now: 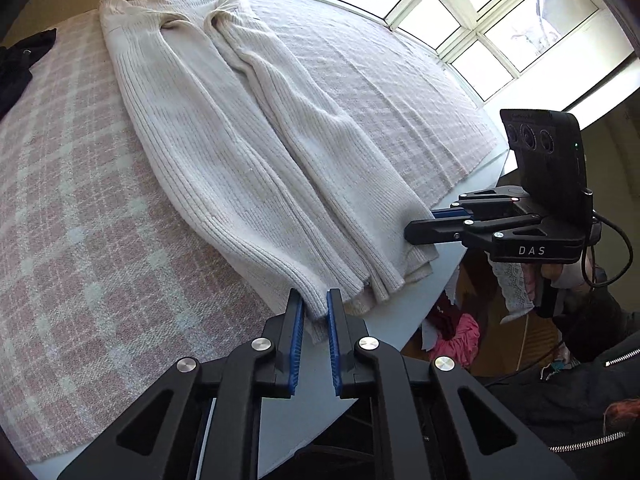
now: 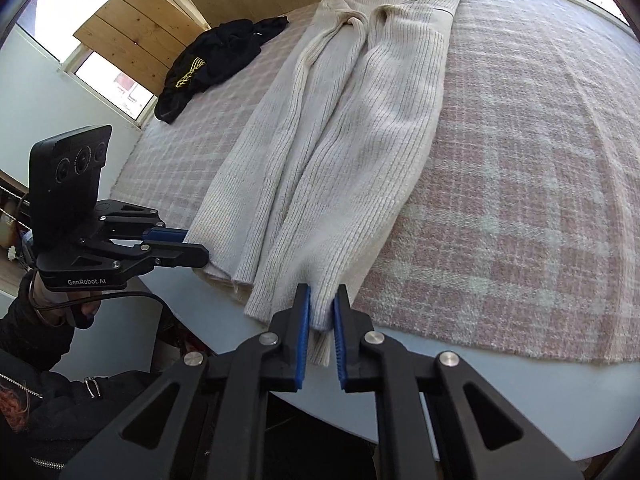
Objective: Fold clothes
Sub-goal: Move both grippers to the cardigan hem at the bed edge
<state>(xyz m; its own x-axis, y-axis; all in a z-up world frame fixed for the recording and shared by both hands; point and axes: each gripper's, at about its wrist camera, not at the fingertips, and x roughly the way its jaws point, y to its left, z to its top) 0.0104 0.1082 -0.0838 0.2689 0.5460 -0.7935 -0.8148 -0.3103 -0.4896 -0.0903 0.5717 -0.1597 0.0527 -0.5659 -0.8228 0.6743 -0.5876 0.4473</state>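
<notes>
A cream ribbed knit sweater (image 1: 248, 152) lies lengthwise on a pink plaid blanket (image 1: 80, 220), sides folded in, collar far away, hem at the near table edge. My left gripper (image 1: 316, 312) is shut on the hem's left corner, cloth pinched between its blue pads. In the same view my right gripper (image 1: 420, 226) grips the hem's right corner. The right wrist view shows the sweater (image 2: 360, 140) and my right gripper (image 2: 322, 304) shut on that corner, with my left gripper (image 2: 196, 250) at the other corner.
A black garment (image 2: 216, 60) lies crumpled at the blanket's far left corner. The pale blue table edge (image 2: 520, 392) runs just beyond the hem. Pink and red clothes (image 1: 456, 336) sit below the table. Windows (image 1: 480, 20) and wooden boards (image 2: 132, 36) stand behind.
</notes>
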